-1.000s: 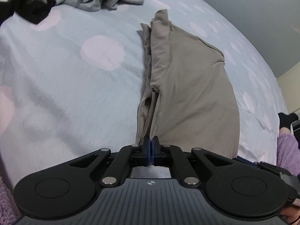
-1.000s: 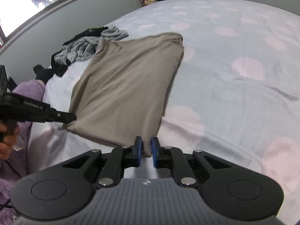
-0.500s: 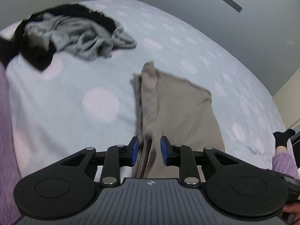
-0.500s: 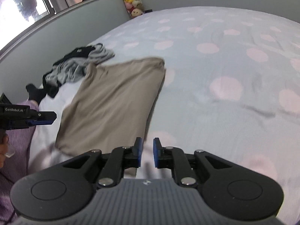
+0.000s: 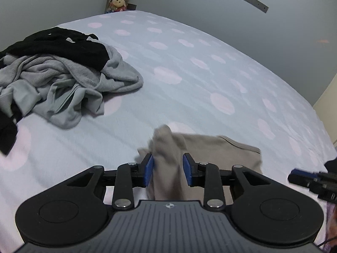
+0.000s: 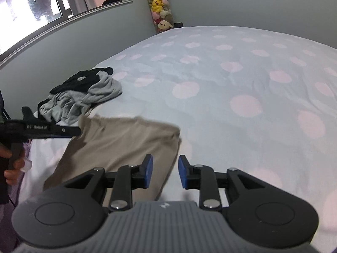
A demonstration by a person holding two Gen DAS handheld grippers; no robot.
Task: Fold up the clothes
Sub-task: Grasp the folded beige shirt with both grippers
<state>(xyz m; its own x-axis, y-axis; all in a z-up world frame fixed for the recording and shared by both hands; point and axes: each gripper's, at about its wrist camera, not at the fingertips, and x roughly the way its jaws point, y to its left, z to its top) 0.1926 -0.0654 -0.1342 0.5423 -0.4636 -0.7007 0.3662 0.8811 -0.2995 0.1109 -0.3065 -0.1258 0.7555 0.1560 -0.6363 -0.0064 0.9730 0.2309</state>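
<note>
Your left gripper (image 5: pixel 168 169) has just been opening — its blue pads stand partly apart, and the folded taupe cotton garment (image 6: pixel 118 145) shows between them, blurred, with neither pad pressing on it. Your right gripper (image 6: pixel 165 171) has been opening too; its jaws frame the garment's right edge and grip nothing. The garment lies flat on the pale blue bedsheet with pink dots (image 6: pixel 242 80), near the crumpled heap of grey and black clothes (image 5: pixel 56 78).

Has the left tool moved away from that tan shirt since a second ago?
Yes. The left tool has pulled back and up from the tan shirt, which lies folded on the dotted bedsheet; more of the gray clothes pile now shows. Its jaws have just been opening, cloth between them.
</note>
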